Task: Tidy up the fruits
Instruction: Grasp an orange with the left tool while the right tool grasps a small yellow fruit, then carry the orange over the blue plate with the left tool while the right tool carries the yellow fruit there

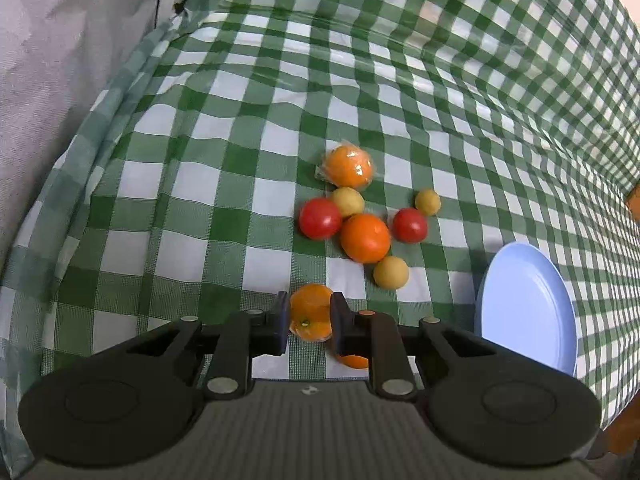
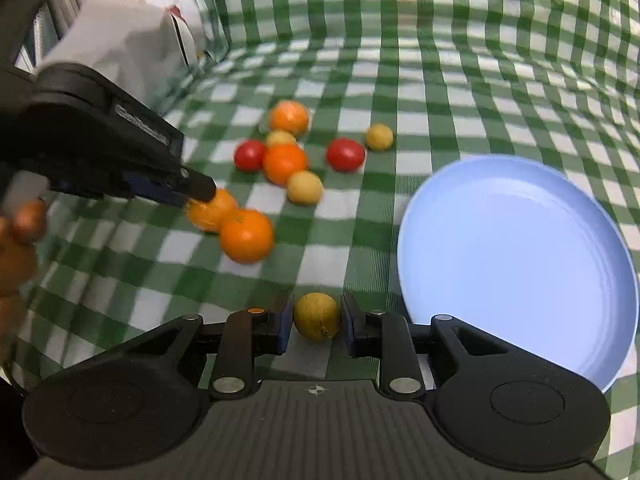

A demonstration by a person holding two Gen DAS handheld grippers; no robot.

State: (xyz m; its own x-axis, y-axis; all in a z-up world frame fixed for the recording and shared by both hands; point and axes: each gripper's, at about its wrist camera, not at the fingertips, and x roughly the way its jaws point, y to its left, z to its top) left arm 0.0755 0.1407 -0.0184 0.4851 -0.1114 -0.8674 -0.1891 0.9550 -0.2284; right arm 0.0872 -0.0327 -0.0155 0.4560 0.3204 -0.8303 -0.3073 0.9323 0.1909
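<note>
**Two grippers, each with a fruit between its fingers**

Hidden or unclear: a second orange (image 1: 354, 360) sits low in the left wrist view, mostly covered by the left gripper's (image 1: 309, 320) finger. In the right wrist view that gripper (image 2: 192, 194) is blurred, and a hand at the far left edge is cut off.

Left gripper: narrowly parted jaws flank a wrapped orange (image 1: 311, 312); both pads look to touch it.

Right gripper (image 2: 316, 318): jaws close beside a small lemon (image 2: 317, 316), a thin gap showing on each side; grip uncertain.

Loose fruit, centre frame: a film-wrapped orange (image 1: 348, 167), a bare glossy orange (image 1: 365, 238), two smooth red tomatoes (image 1: 320, 218) (image 1: 409, 225), three matt yellow balls (image 1: 347, 201) (image 1: 427, 201) (image 1: 391, 272).

Plate (image 1: 524, 308): pale blue, round, shallow, right of the fruit, partly cut off by the gripper body.

Cloth (image 1: 200, 200): green-and-white check, wrinkled, woven.
</note>
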